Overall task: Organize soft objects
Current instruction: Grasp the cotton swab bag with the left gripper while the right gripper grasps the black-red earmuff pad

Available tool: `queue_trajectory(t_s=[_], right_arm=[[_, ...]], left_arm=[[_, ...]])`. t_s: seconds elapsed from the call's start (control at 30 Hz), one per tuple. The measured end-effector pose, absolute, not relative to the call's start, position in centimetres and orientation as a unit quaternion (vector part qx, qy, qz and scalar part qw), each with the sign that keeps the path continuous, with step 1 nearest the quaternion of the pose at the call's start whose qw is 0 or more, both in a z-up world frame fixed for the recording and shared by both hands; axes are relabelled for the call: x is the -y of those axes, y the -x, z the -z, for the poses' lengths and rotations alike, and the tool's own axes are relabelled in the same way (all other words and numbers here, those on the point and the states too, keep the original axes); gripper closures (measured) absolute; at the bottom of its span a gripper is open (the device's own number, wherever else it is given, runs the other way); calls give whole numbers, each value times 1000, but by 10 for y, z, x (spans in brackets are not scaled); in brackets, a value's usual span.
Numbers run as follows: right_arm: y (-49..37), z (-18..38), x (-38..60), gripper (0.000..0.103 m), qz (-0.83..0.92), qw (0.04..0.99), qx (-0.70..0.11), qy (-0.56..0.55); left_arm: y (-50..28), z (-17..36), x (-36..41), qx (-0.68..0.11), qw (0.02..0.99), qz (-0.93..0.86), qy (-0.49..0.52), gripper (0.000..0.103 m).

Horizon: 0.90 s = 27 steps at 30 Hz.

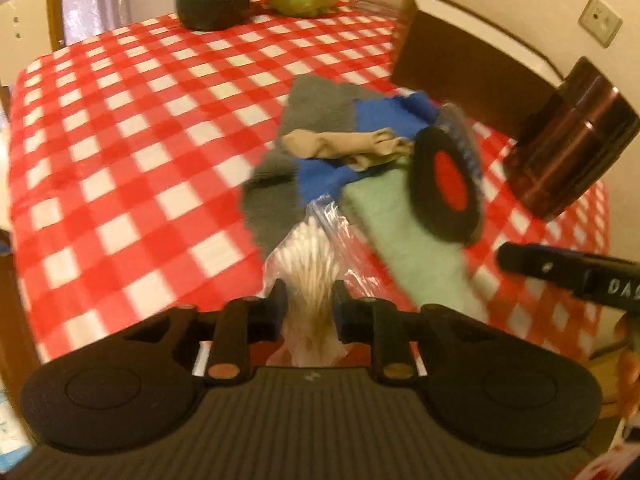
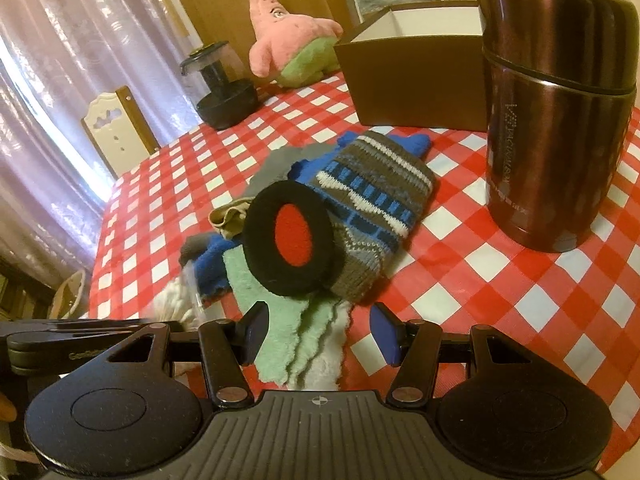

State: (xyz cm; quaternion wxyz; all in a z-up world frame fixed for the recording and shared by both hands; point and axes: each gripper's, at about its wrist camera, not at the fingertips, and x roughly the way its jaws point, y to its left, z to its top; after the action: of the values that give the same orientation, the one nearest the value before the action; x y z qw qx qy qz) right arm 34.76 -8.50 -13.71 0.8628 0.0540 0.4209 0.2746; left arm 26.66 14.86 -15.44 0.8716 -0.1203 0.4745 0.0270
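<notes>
Pinching, apparently, the cotton-swab bag (image 1: 308,264) in left gripper (image 1: 308,300) jaws, right gripper (image 2: 318,332) jaws wide, empty.

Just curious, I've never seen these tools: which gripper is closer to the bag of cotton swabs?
Left. The left gripper has the bag of cotton swabs between its fingers. The right gripper hangs open over the green cloth, with the bag off to its left.

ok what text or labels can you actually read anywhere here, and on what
"DAS", cut off by the frame edge: white letters on the black bar at the right of the left wrist view.
Vertical lettering on the brown flask: too faint to read.
Embossed word on the black bar in the right wrist view: too blurred to read.
</notes>
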Motion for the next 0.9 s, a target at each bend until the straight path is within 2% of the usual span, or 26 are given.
queue_trajectory(t_s=[0.07, 0.1, 0.23, 0.3, 0.37, 0.43, 0.47, 0.53, 0.6, 0.9], right_arm=[[-347, 138, 85, 47, -277, 861, -423, -52], [-347, 139, 84, 47, -277, 861, -424, -52], [-346, 139, 84, 47, -278, 859, -426, -50], [-346, 139, 85, 47, -285, 857, -427, -49], [-347, 139, 85, 47, -287, 856, -426, -48], [-346, 137, 84, 44, -289, 859, -419, -45], [-347, 136, 83, 40, -292, 861, -414, -44], [-348, 132, 80, 21, -294, 867, -400, -39], [-351, 131, 74, 15, -299, 871, -388, -29], [-366, 144, 36, 15, -299, 885, -355, 27]], left_arm=[[-266, 156, -156, -481, 867, -32, 127, 65], [-266, 158, -159, -484, 863, -36, 140, 62], [-271, 171, -162, -494, 850, -55, 177, 61], [-273, 173, -157, -487, 855, -61, 167, 62], [-275, 174, -150, -484, 861, -60, 141, 79], [-276, 173, -147, -480, 867, -53, 126, 83], [-275, 171, -147, -478, 868, -50, 123, 84], [-272, 166, -149, -477, 870, -39, 120, 84], [-268, 160, -152, -474, 872, -38, 115, 84], [-267, 129, -176, -438, 894, -48, 75, 84]])
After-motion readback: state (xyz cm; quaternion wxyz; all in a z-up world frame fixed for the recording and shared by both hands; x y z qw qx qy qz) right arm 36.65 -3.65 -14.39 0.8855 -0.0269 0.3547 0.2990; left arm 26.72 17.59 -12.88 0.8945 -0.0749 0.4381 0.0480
